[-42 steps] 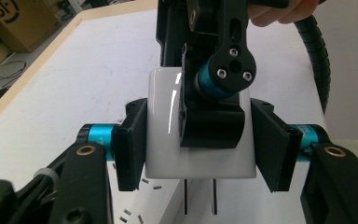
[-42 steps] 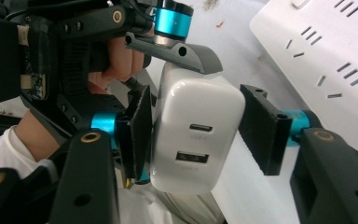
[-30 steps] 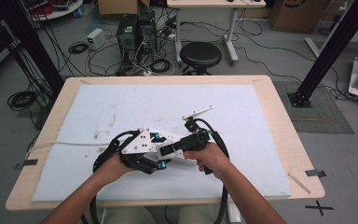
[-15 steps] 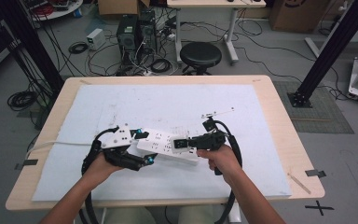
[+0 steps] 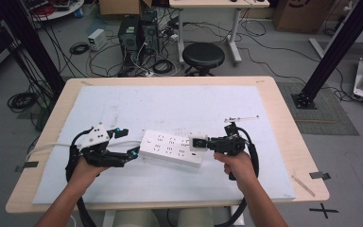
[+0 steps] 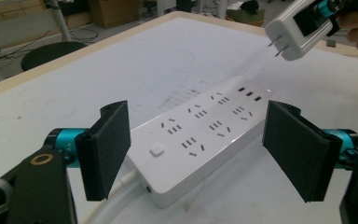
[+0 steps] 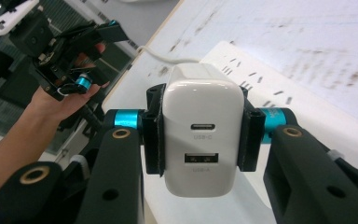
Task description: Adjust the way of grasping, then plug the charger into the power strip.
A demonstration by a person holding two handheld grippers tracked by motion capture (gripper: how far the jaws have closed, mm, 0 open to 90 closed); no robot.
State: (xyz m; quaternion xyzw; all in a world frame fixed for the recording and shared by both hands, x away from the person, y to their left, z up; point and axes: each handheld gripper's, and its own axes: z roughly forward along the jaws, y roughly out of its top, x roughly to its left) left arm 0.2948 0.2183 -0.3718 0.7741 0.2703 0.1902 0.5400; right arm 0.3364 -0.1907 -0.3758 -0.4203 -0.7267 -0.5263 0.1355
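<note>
While the white power strip [image 5: 171, 148] lies flat on the white mat [image 5: 179, 106] near the table's front edge, its long axis runs left to right across the high view, tilted slightly so the right end sits closer to the person. Its socket face points up; the end with the small square button and the white cord [image 6: 116, 198] points toward the left gripper [image 5: 131, 153]. That gripper's jaws stand wide apart, one pad [image 6: 105, 149] on each side of the strip's near end in the left gripper view, touching nothing. Right gripper [image 7: 199, 133] is clamped on a white USB charger [image 7: 201, 128], pads pressing its two side faces. Charger's port face, marked USB-C and USB-A, points back at the gripper camera; its two prongs point away and down, above the strip's right end, clear of the sockets.
</note>
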